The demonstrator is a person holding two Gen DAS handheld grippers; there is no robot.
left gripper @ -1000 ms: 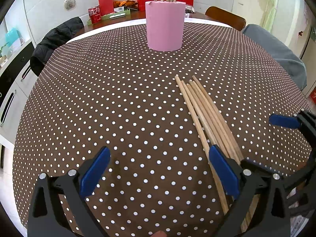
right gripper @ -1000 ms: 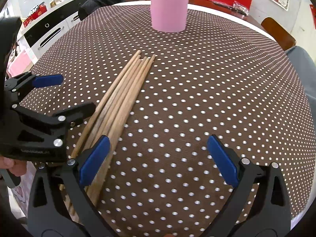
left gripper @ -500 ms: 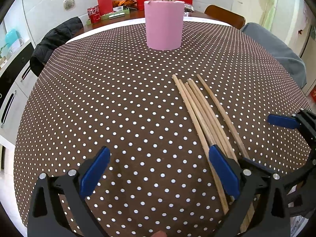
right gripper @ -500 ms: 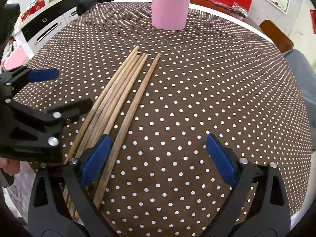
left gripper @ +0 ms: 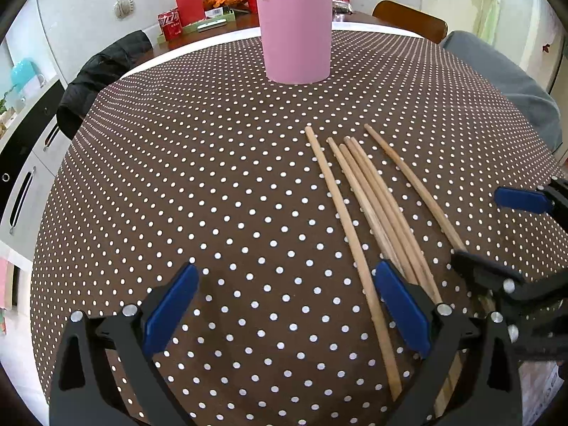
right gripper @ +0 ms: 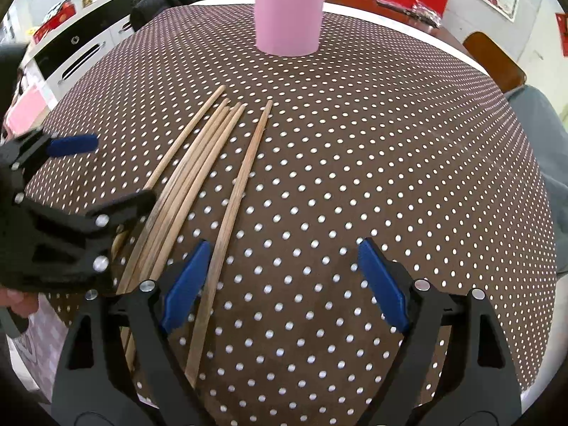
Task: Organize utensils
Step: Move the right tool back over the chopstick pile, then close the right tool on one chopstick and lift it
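Several wooden chopsticks [left gripper: 376, 195] [right gripper: 198, 170] lie fanned out on the brown dotted tablecloth [left gripper: 213, 195]. A pink cup [left gripper: 294, 35] [right gripper: 289, 10] stands at the far side with more chopsticks upright in it. My left gripper [left gripper: 285, 305] [right gripper: 96, 174] is open; the leftmost chopstick [left gripper: 340, 213] runs between its fingers, close to the right pad. My right gripper [right gripper: 284, 284] [left gripper: 504, 234] has its jaws closing. The rightmost chopstick [right gripper: 245, 177] lies on the cloth between them, beside the left pad, which does not press on it.
A black jacket [left gripper: 103, 71] hangs over a chair at the far left. A wooden chair back [left gripper: 408, 21] and a grey garment [left gripper: 504, 85] are at the far right. Cabinets [right gripper: 78, 60] line the left wall. Red boxes [left gripper: 170, 25] sit behind the table.
The chopstick bundle has spread: the rightmost stick has slid off to the right, the leftmost a little to the left. The right gripper's jaws have narrowed slightly.
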